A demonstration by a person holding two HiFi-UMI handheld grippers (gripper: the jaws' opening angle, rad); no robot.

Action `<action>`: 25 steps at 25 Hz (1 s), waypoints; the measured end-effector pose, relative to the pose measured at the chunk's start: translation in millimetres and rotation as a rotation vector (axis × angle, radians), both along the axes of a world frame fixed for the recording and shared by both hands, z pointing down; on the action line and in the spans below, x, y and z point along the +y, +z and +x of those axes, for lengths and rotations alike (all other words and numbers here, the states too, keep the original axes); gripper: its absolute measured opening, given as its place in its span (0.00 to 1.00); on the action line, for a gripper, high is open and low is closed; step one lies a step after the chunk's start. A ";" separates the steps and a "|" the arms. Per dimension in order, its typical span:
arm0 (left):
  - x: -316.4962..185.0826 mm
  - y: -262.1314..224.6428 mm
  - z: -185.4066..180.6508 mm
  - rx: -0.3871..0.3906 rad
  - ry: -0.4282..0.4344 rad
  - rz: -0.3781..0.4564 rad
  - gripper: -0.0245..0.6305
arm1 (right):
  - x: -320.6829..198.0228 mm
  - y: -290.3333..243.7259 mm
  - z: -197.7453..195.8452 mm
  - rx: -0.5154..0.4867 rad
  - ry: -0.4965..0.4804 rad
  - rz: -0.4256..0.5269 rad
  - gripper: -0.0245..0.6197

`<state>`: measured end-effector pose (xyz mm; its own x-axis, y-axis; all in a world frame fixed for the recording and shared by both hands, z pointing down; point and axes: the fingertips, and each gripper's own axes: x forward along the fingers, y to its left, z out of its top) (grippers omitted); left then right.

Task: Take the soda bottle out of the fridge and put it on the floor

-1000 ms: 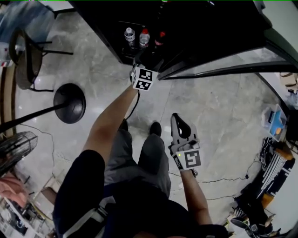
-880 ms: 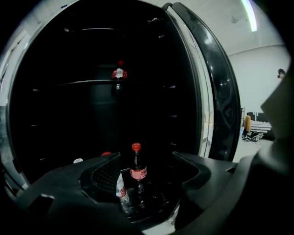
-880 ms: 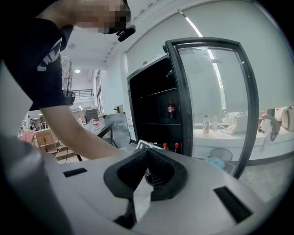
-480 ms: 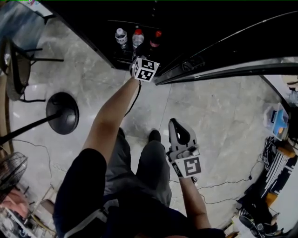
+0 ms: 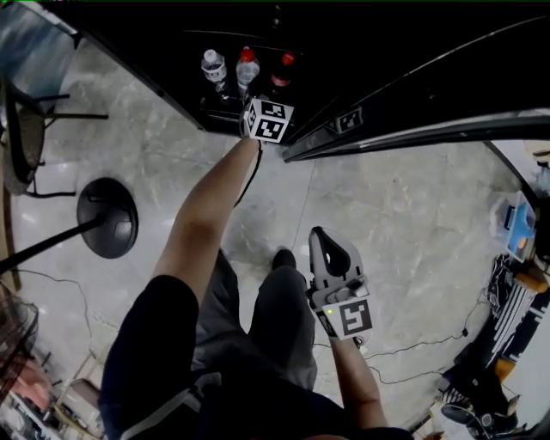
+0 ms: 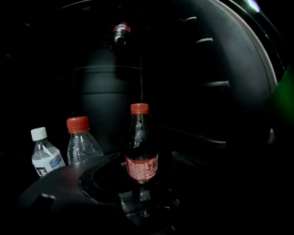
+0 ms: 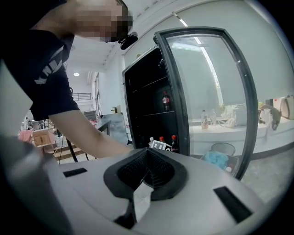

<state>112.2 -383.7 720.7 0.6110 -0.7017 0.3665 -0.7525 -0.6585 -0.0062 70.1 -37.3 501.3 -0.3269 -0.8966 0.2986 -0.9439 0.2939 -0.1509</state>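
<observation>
The soda bottle (image 6: pixel 142 153), dark with a red cap and red label, stands upright on the low shelf of the black fridge (image 5: pixel 172 26). From the head view the soda bottle (image 5: pixel 283 70) is the right one of three. My left gripper (image 6: pixel 140 186) reaches into the fridge, open, its dark jaws on either side of the bottle's base; the right jaw is lost in the dark. In the head view only the marker cube of the left gripper (image 5: pixel 268 119) shows. My right gripper (image 5: pixel 325 245) hangs shut over the floor, away from the fridge, holding nothing.
Left of the soda stand a clear red-capped bottle (image 6: pixel 82 142) and a white-capped water bottle (image 6: pixel 44 156); another bottle (image 6: pixel 120 33) sits on a higher shelf. The glass fridge door (image 5: pixel 412 129) stands open at right. A black stand base (image 5: pixel 107 216), a chair (image 5: pixel 21 129) and clutter (image 5: pixel 516 241) ring the marble floor.
My left gripper has pushed a little deeper into the fridge toward the bottles. The right gripper has stayed shut in about the same place.
</observation>
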 end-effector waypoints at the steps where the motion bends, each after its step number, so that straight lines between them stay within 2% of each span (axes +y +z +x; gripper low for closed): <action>1: -3.0 3.2 0.8 -0.006 -0.004 0.002 0.58 | -0.7 1.8 0.6 0.000 -0.002 0.003 0.07; 5: -15.7 11.1 3.3 -0.004 -0.021 0.017 0.58 | 0.6 12.1 1.8 -0.001 -0.009 0.008 0.07; 16: -31.2 29.5 13.7 -0.058 -0.042 0.062 0.58 | 5.4 26.2 1.3 -0.019 -0.021 0.006 0.07; 19: -34.1 30.8 14.2 -0.077 -0.041 0.068 0.55 | 7.4 34.7 4.2 -0.017 -0.015 -0.011 0.07; 25: -31.1 32.0 12.9 -0.056 -0.031 0.034 0.52 | 9.3 39.3 1.1 -0.023 -0.017 -0.026 0.07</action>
<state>125.1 -414.8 752.7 0.5679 -0.7324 0.3758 -0.7703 -0.6337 -0.0709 71.2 -28.1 540.6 -0.3485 -0.8832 0.3139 -0.9352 0.3052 -0.1798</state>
